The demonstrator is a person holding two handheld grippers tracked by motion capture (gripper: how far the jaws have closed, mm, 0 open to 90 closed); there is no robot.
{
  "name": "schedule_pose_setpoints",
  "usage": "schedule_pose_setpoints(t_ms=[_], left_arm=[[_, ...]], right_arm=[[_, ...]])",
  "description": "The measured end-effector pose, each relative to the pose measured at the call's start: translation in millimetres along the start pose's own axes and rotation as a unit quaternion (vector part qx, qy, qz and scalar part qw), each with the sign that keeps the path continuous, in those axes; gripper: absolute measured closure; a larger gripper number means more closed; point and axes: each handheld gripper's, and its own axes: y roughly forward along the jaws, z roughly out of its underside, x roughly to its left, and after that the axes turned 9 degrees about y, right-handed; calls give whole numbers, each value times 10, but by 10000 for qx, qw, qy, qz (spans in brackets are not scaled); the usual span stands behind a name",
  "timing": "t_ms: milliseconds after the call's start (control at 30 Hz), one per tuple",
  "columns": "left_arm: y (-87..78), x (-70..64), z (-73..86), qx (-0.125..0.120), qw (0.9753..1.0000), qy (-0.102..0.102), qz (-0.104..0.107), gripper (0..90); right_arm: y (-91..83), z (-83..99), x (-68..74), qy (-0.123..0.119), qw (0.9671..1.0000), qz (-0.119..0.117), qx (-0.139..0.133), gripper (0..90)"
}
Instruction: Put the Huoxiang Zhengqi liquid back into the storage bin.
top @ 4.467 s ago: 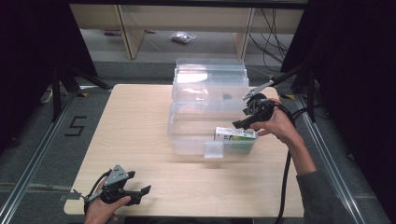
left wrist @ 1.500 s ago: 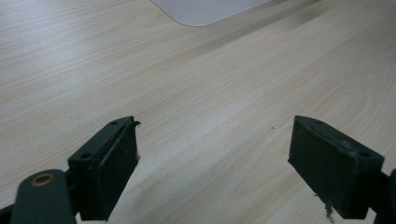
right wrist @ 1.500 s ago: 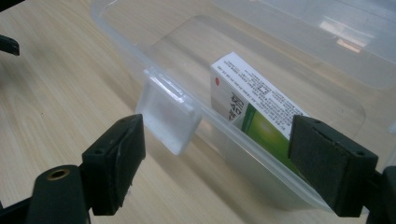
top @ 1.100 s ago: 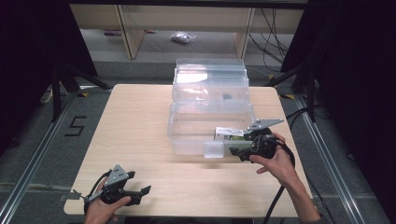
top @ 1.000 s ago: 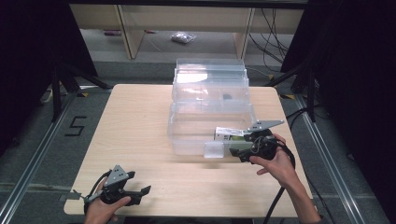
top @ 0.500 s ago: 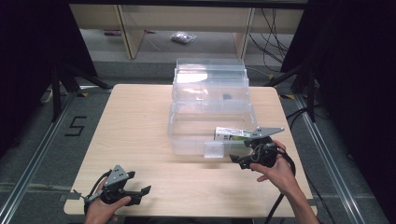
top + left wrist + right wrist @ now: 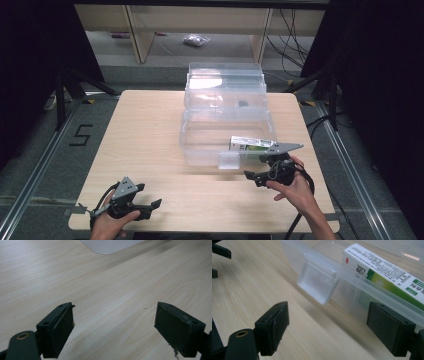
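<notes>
A clear plastic bin [image 7: 200, 142] stands at the middle of the wooden table, its hinged lid [image 7: 225, 85] thrown back behind it. A white and green box [image 7: 251, 145] lies inside at the front right corner [image 7: 387, 272]. The bin's front latch tab [image 7: 229, 160] [image 7: 318, 283] hangs down from the rim. My right gripper [image 7: 256, 177] [image 7: 329, 335] is open, low over the table just in front of the bin's right corner, nothing between its jaws. My left gripper [image 7: 149, 207] [image 7: 115, 332] rests open near the table's front left edge, over bare wood.
The table [image 7: 150, 130] has free wood on the left of the bin and along the front. A pale flat corner [image 7: 110, 243] lies ahead in the left gripper view. Shelves with a small bag [image 7: 196, 40] stand behind the table.
My right gripper drew back from the box inside the bin, came down toward the front of the table and now sits open before the bin's corner. The left gripper stayed put.
</notes>
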Motion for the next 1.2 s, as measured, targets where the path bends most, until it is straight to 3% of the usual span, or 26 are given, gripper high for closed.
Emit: schedule_pose_setpoints(t_ms=[33,67,133,267,300,400,467,500,600,733,767,833,867,900,967,1100,1133,1167,1200], left_arm=[[-2,2,1,20,10000,5,-6,150],[0,0,0,3,10000,4,3,150],[-2,-1,-1,0,10000,0,3,150],[-3,-3,-1,-1,10000,-4,-5,150],[-4,-2,-1,2,10000,-2,3,150],[-20,9,-3,83,9999,80,6,150],[-12,2,-3,11,10000,11,-5,150],[-10,2,-2,10,10000,9,-2,150],[-20,8,-4,78,9999,86,12,150],[-11,0,-3,13,10000,5,-2,150],[-10,-1,-2,10,10000,4,-1,150],[-18,8,-3,77,9999,78,7,150],[-17,7,-3,75,9999,80,10,150],[-16,6,-3,67,9999,74,10,150],[-20,9,-5,79,9999,86,6,150],[-20,7,-4,74,9999,88,2,150],[-12,-2,-4,14,10000,28,-9,150],[-21,8,-4,76,9999,99,0,150],[-21,8,-4,78,9999,87,7,150]], right_arm=[[-4,12,14,94,9999,-6,46,193],[7,21,1,-17,10000,-5,-5,193],[9,45,16,73,10000,-20,43,194],[26,91,16,12,10000,-32,29,197],[27,107,31,122,9999,-27,44,197],[30,143,23,64,10000,-18,35,198],[22,176,27,130,9999,-18,13,199],[19,188,5,48,10000,-14,-27,198],[12,238,-4,98,9999,-30,-88,198],[14,310,-10,256,9996,-68,-60,198],[18,326,-29,159,9998,-64,-100,198],[22,366,-21,309,9995,-84,-68,197],[29,375,-50,160,9998,-99,-96,196],[27,401,-26,387,9992,-93,-75,194],[30,426,-50,318,9994,-101,-71,190],[40,484,-61,430,9990,-96,-81,179],[49,496,-81,347,9993,-124,-112,176],[43,513,-71,441,9989,-87,-89,172],[50,522,-92,330,9993,-93,-143,168]])
